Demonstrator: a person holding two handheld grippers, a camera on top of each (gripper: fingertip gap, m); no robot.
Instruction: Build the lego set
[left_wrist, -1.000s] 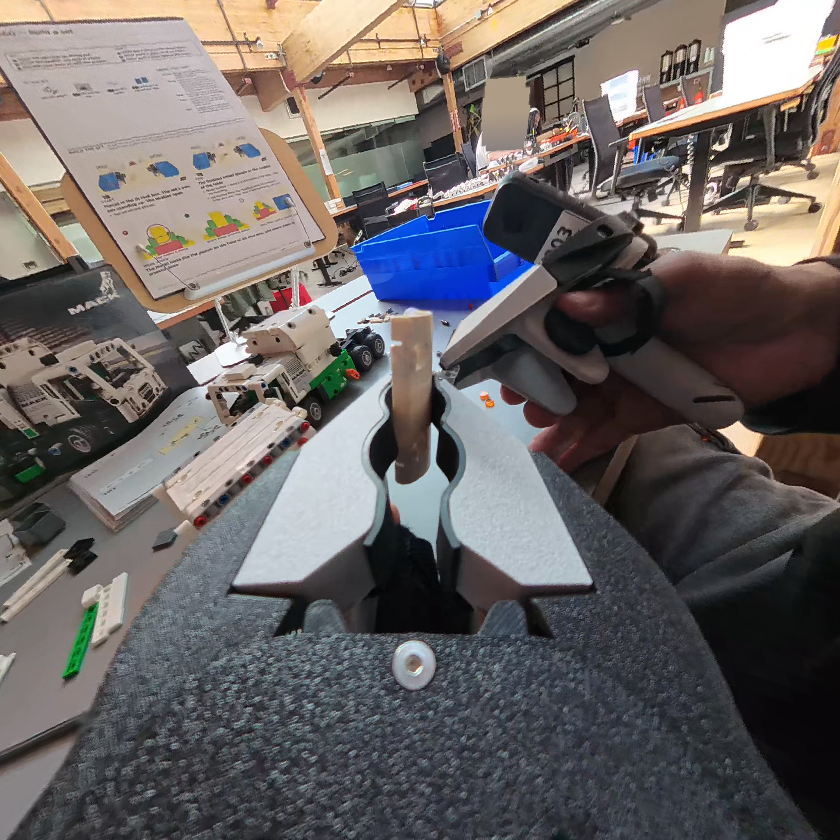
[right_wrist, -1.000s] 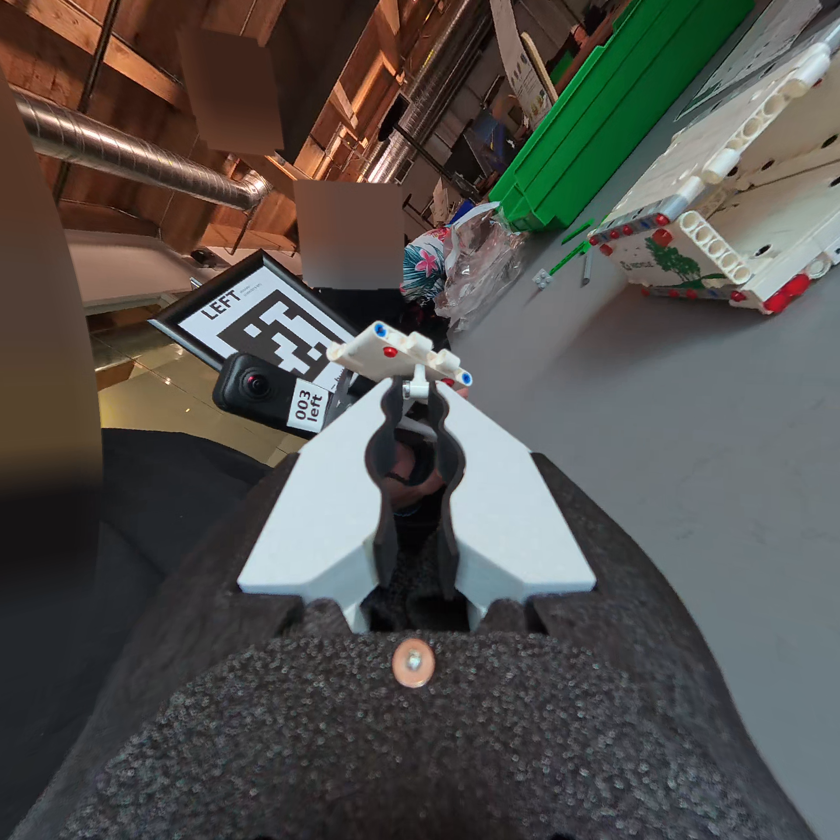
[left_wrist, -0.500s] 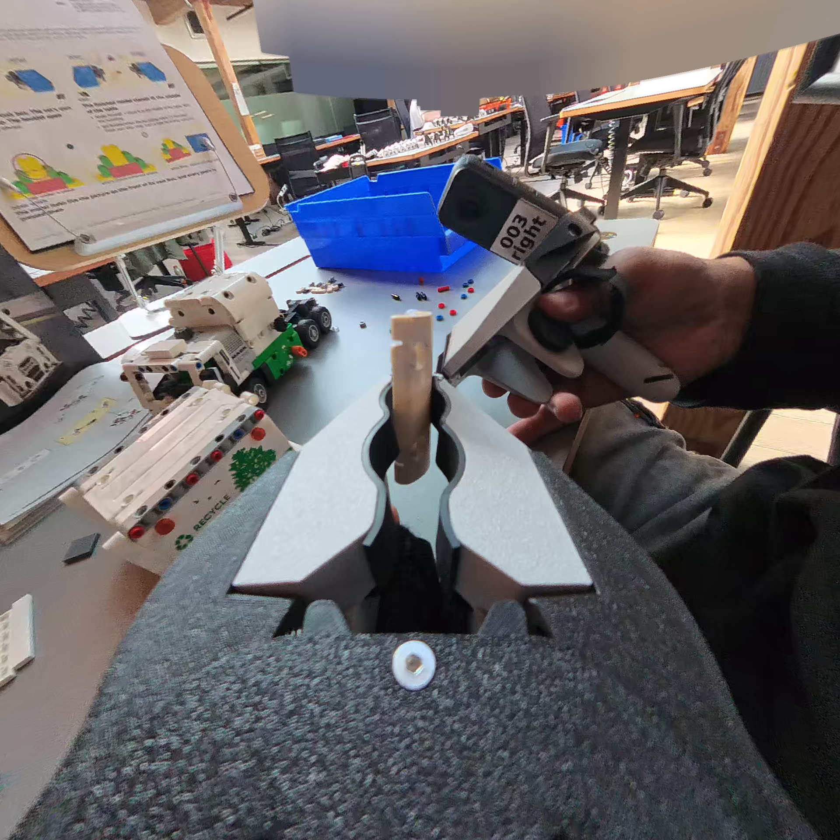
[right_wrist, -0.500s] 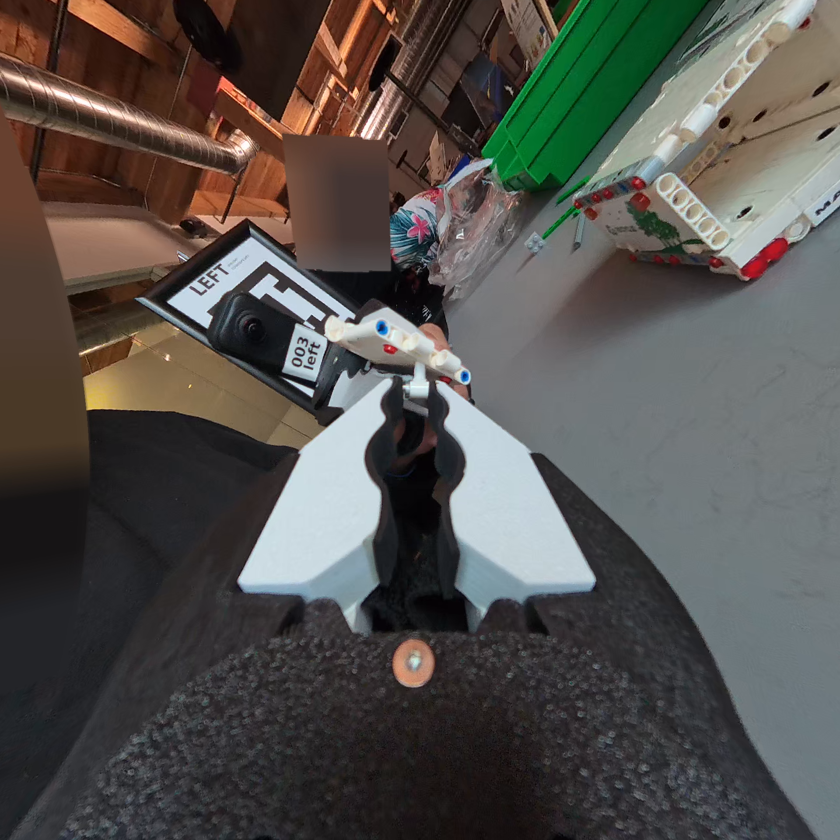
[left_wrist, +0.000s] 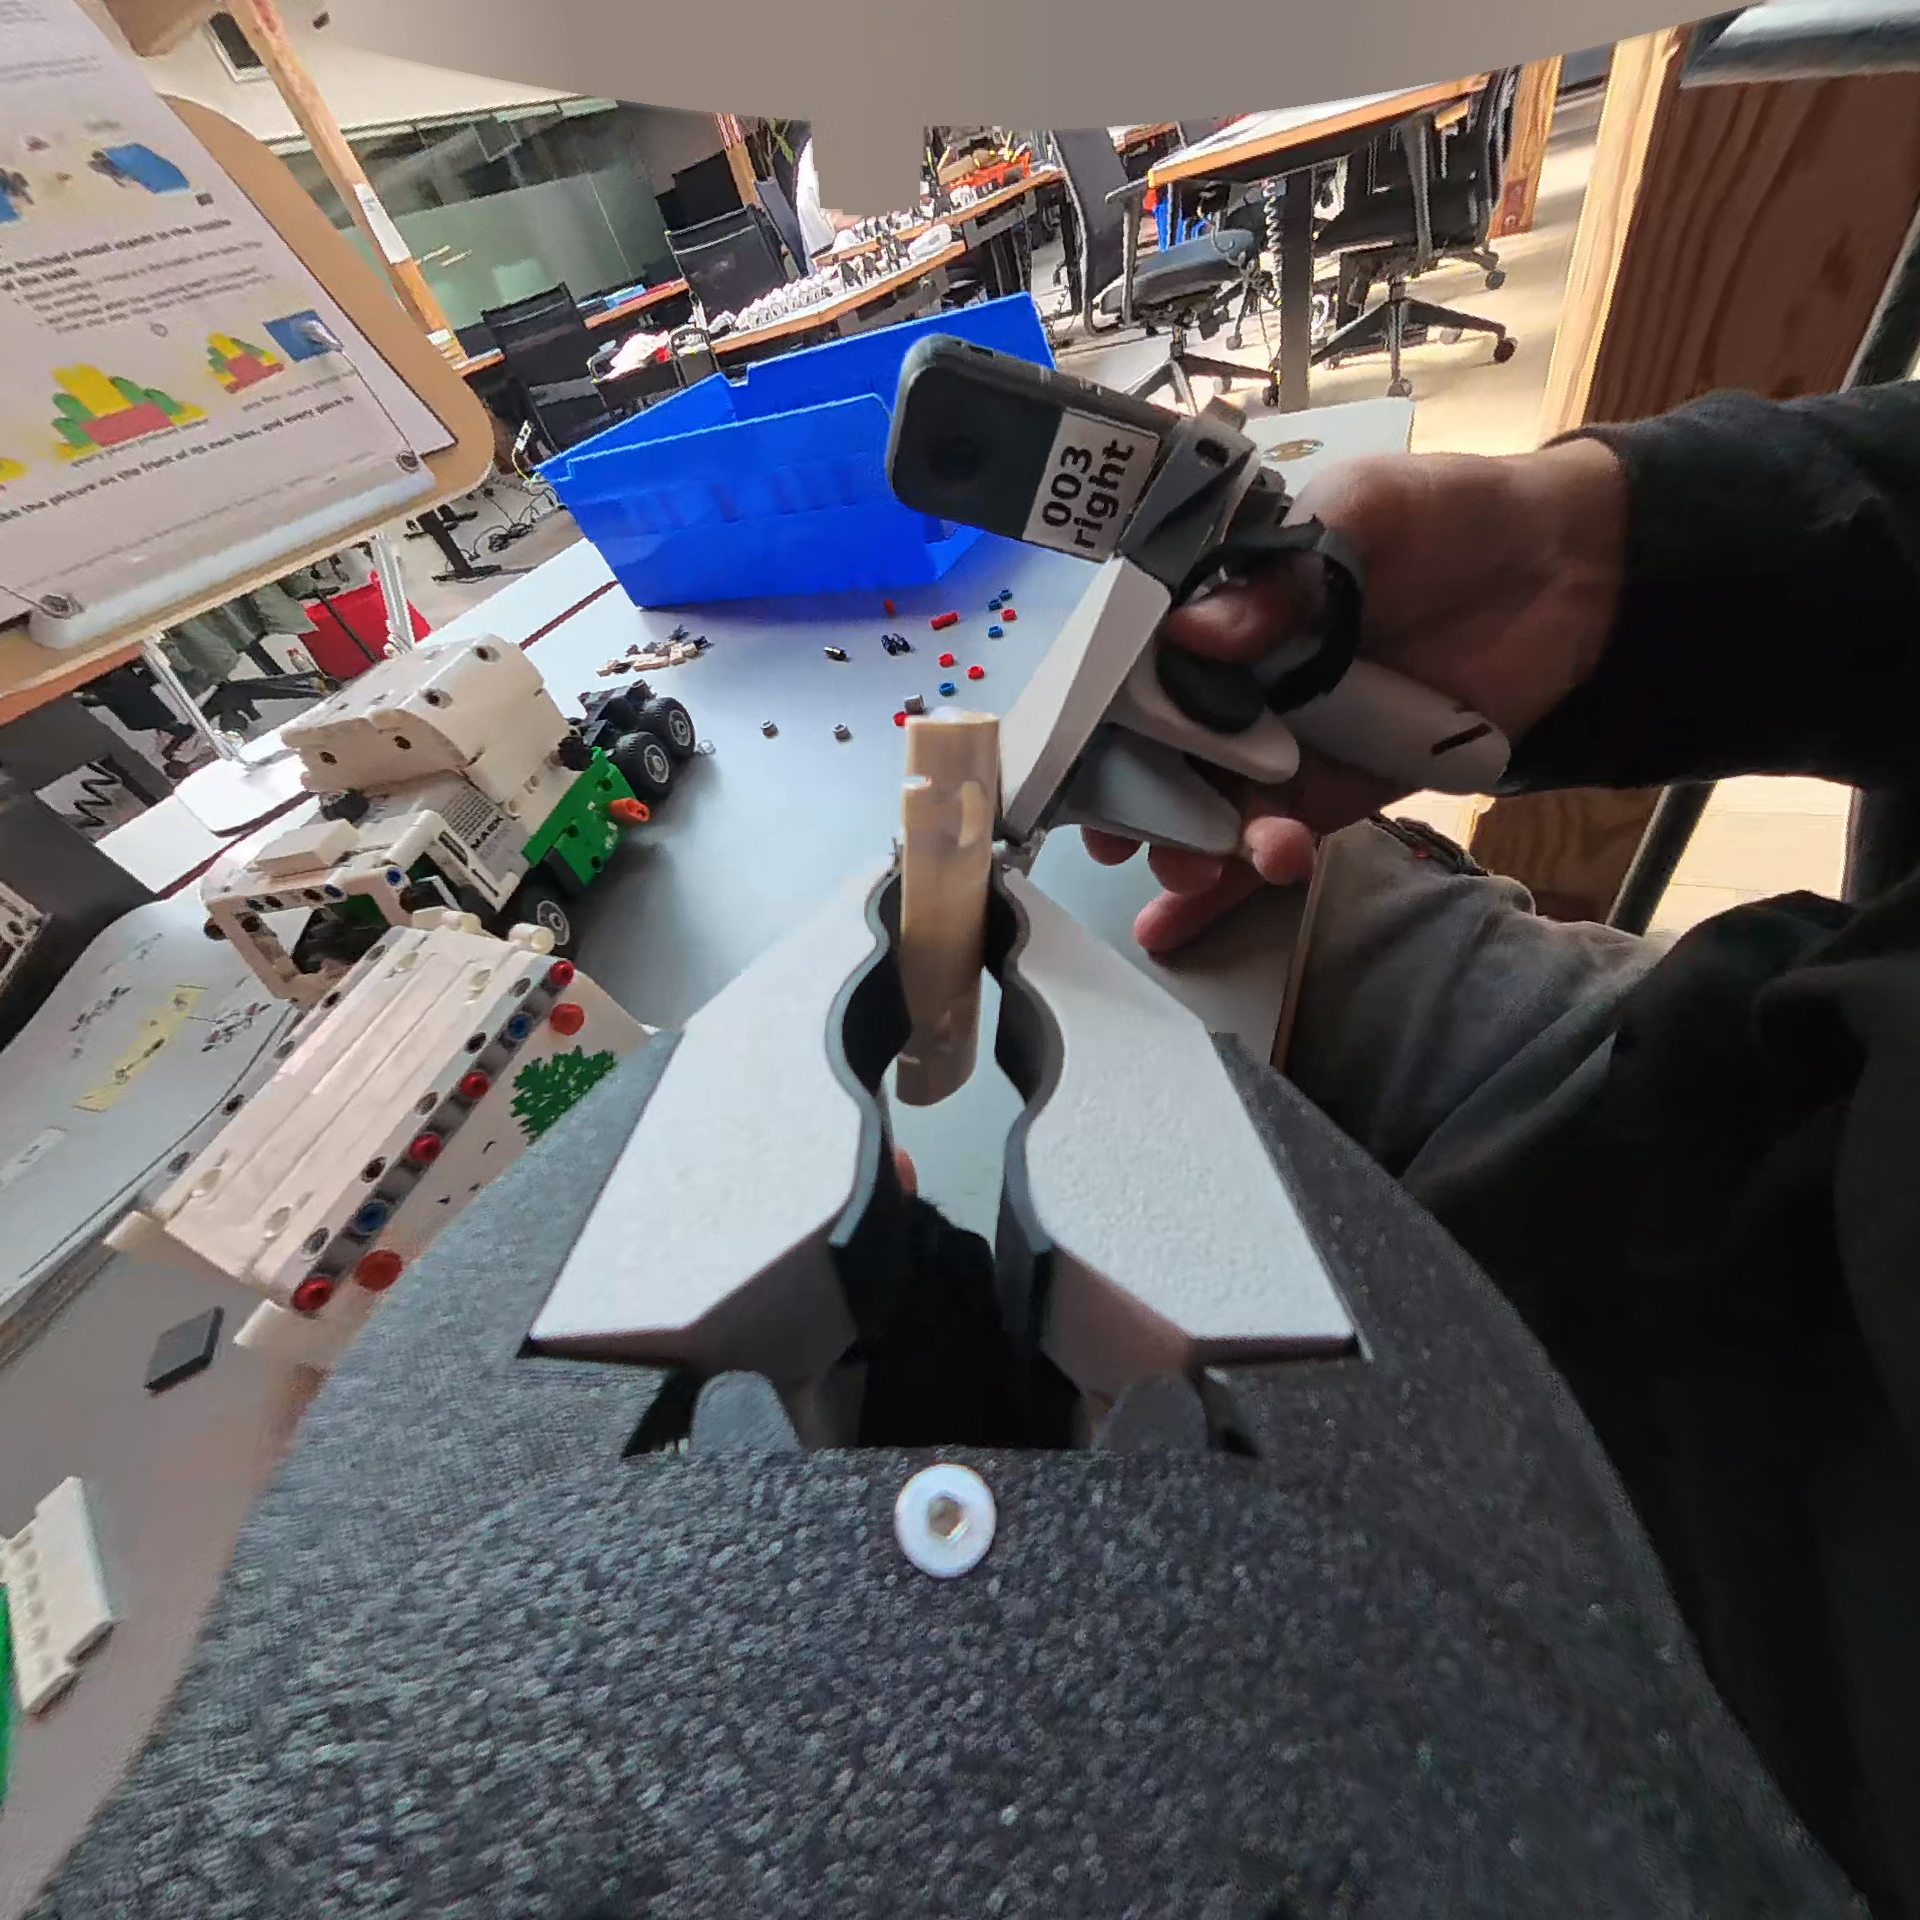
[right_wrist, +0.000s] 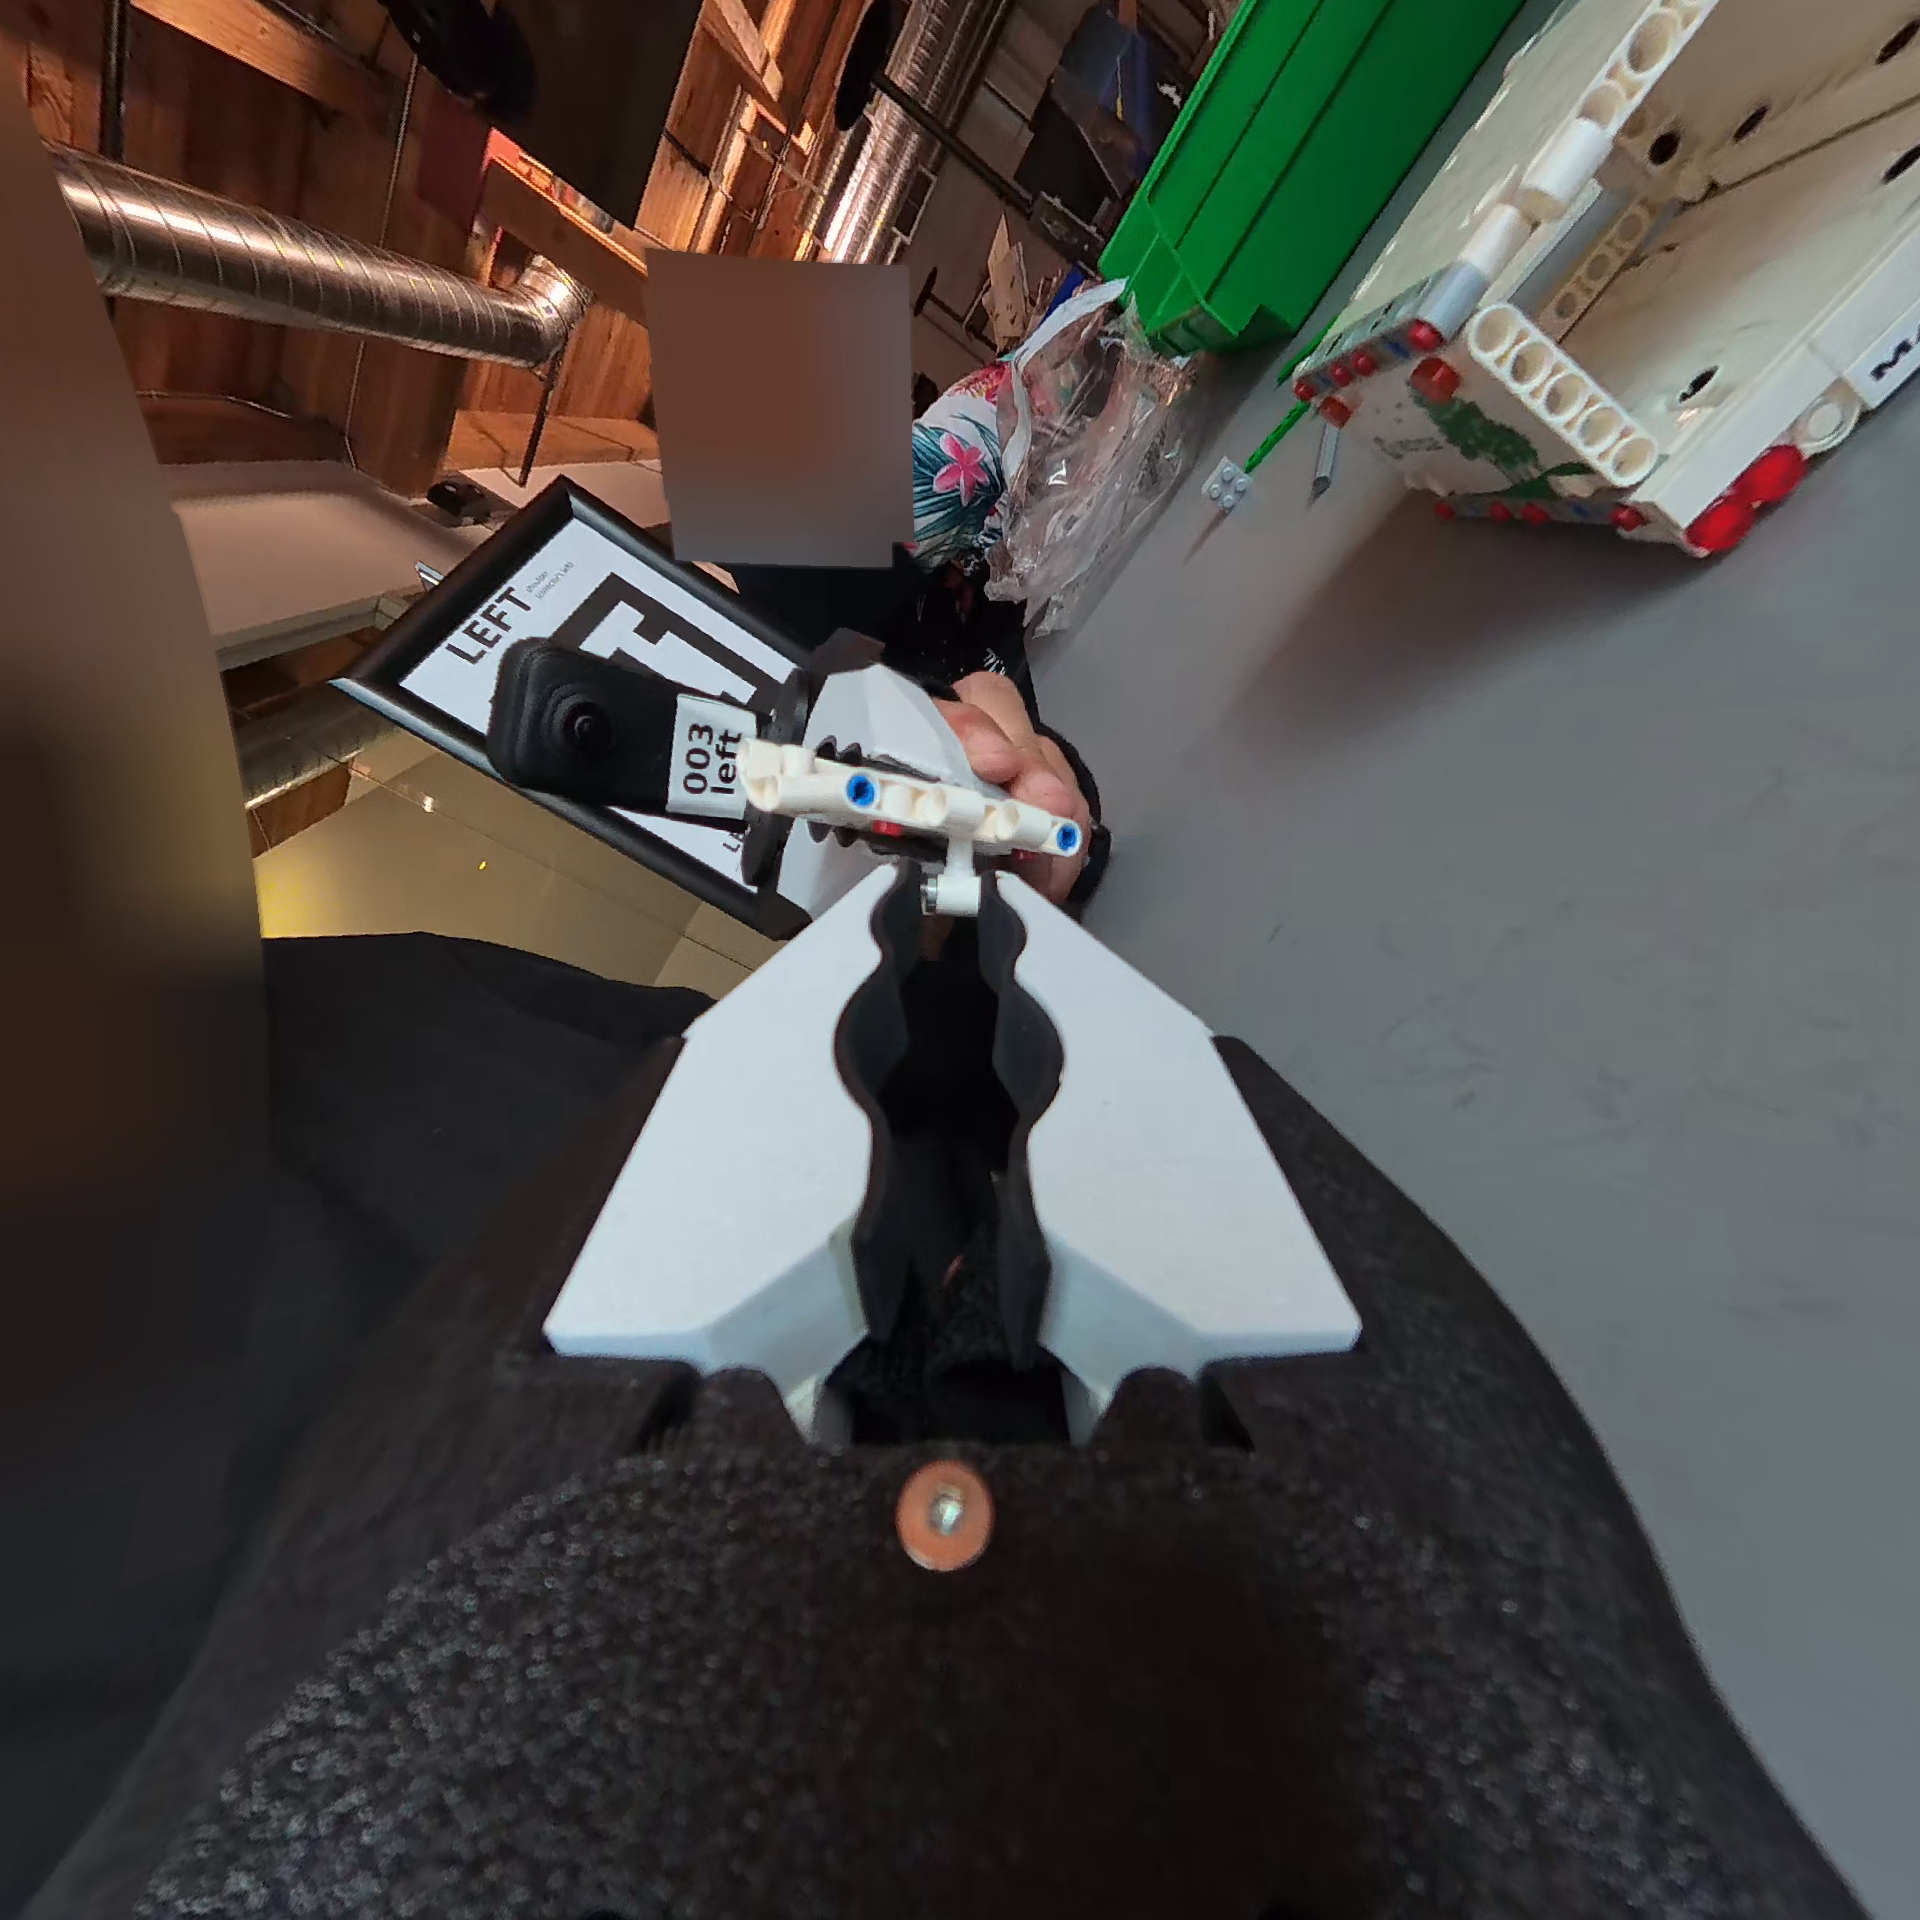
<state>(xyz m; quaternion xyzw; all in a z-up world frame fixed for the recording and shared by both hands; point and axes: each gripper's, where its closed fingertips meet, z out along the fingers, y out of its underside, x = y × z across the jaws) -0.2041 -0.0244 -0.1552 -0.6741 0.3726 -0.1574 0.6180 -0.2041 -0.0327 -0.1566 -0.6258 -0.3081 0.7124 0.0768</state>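
Holding parts in both tools, mid-build. Left gripper (left_wrist: 940, 914) has its jaws pinched on a tan pin (left_wrist: 943, 883) that stands upright between the tips. Right gripper (right_wrist: 951, 904) has jaws clamped on a small white connector under a white beam (right_wrist: 914, 800) carrying blue pins; the beam sits crosswise just past the tips. Both are held up off the worktop (left_wrist: 810, 790), facing each other, close together.

Done so far, judging by what lies there: truck cab and chassis (left_wrist: 468, 769) with wheels and green section stand assembled; a white body panel (left_wrist: 353, 1122) with red and blue pins lies beside it, not attached. Left to do: join pin to beam, mount this sub-piece, fit the body. Loose pins (left_wrist: 956, 634) scatter near the blue bin (left_wrist: 790, 488); spare white plates (left_wrist: 52, 1590) sit at the near edge. Roughly past halfway, I'd guess.
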